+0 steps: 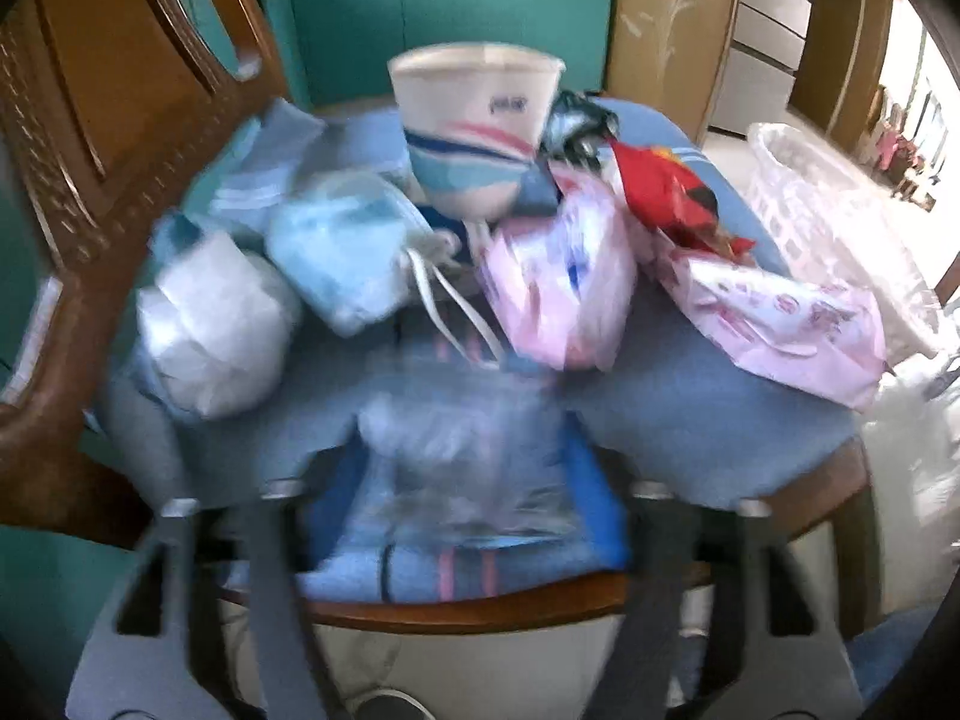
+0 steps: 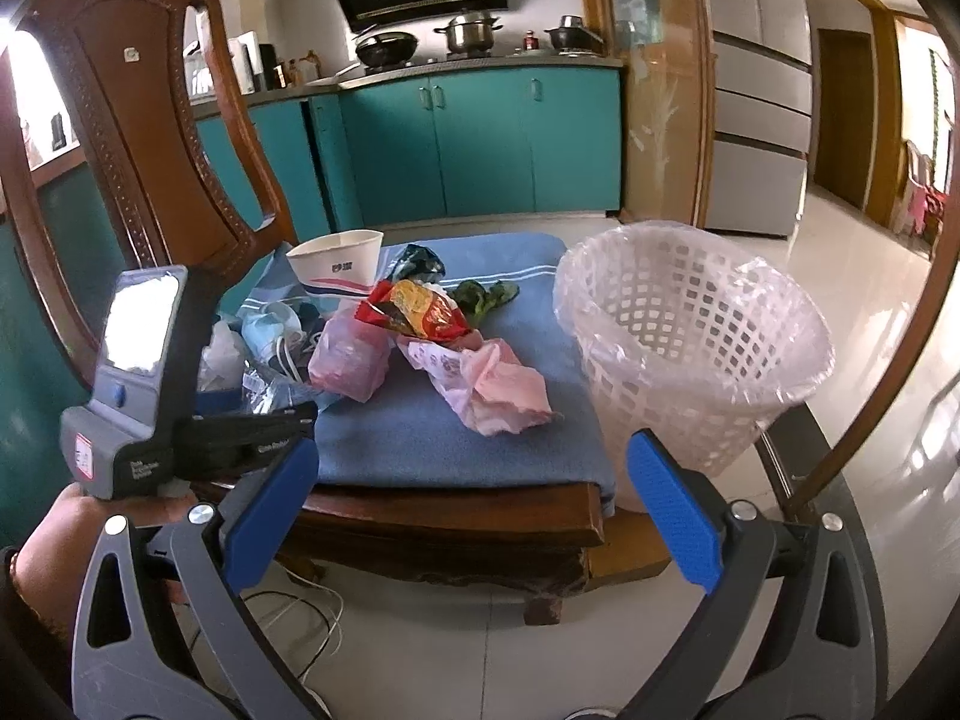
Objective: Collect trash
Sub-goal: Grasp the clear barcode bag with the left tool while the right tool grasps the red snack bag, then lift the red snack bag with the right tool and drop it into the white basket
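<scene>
Landmark: paper cup (image 1: 477,132), upright at the back of the blue towel (image 1: 690,408) on the wooden chair (image 2: 138,120).

Left gripper (image 1: 468,480): jaws partly closed around a crumpled clear plastic bag (image 1: 462,468), on the towel's near edge, well in front of the cup. View is blurred; I cannot tell whether the pads already press the film.

Right gripper (image 2: 468,510): jaws wide apart, nothing between them, hanging in front of the chair edge.

Other trash: white wad (image 1: 210,330) and blue face mask (image 1: 348,258) left-front of the cup; pink bags (image 1: 558,294), red wrapper (image 1: 666,192) right-front of it. Lined white basket (image 2: 690,348) sits right of the cup, at the towel's right end.

Step in hand, as I judge it: securing the clear bag. Advice: close fully on a bunched fold, not a single film layer; keep the tips above the towel so the cloth is not pinched; lift straight, then carry right to the basket, clear of the pink bags.
</scene>
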### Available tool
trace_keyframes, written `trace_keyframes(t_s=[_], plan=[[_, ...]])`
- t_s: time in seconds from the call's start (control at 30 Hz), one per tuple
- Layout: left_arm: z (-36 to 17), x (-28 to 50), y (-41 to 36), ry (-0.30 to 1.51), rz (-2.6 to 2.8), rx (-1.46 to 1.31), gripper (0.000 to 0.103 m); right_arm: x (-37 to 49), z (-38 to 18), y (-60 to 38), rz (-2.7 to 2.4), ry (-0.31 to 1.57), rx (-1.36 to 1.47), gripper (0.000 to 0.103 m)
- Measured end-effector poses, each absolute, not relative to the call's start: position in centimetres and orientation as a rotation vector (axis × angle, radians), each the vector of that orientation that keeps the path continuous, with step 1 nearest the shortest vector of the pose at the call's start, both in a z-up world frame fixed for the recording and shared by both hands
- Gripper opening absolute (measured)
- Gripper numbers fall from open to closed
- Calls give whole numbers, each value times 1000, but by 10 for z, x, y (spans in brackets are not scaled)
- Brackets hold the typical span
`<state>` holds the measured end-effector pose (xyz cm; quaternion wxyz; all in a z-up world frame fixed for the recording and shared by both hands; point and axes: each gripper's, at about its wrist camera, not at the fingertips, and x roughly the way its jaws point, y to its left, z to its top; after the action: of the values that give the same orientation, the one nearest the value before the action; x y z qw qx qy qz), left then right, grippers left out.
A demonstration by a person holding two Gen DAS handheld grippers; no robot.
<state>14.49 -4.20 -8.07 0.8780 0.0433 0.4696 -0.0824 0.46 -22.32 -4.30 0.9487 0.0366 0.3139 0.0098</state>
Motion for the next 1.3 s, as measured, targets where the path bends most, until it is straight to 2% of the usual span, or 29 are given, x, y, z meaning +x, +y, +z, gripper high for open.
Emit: trace_keyframes(t_s=[0.27, 0.4, 0.47, 0.57, 0.67, 0.73, 0.77, 0.8, 0.9, 1.07, 1.3], plan=[[-46, 111, -22, 861, -216, 28, 42, 77, -41, -199, 161, 703, -86, 100], [-12, 92, 1, 690, -200, -39, 42, 110, -54, -179, 150, 730, -197, 96], [2, 87, 6, 608, -179, -39, 42, 127, -64, -172, 135, 754, -239, 89], [12, 79, 17, 547, -174, -68, 42, 146, -76, -167, 115, 780, -264, 76], [10, 84, 17, 549, -169, -64, 42, 165, -85, -168, 100, 796, -267, 58], [8, 85, 18, 562, -177, -63, 42, 174, -89, -171, 110, 819, -237, 26], [7, 87, 17, 567, -179, -60, 42, 177, -90, -174, 119, 835, -217, 16], [6, 87, 17, 572, -180, -60, 42, 174, -87, -180, 118, 825, -189, 10], [6, 90, 19, 573, -179, -73, 42, 157, -65, -187, 133, 750, -126, 5], [6, 89, 19, 578, -193, -76, 42, 91, -25, -207, 198, 572, 45, 4], [1, 93, 13, 614, -199, -77, 42, 60, -18, -204, 228, 535, 93, 4]])
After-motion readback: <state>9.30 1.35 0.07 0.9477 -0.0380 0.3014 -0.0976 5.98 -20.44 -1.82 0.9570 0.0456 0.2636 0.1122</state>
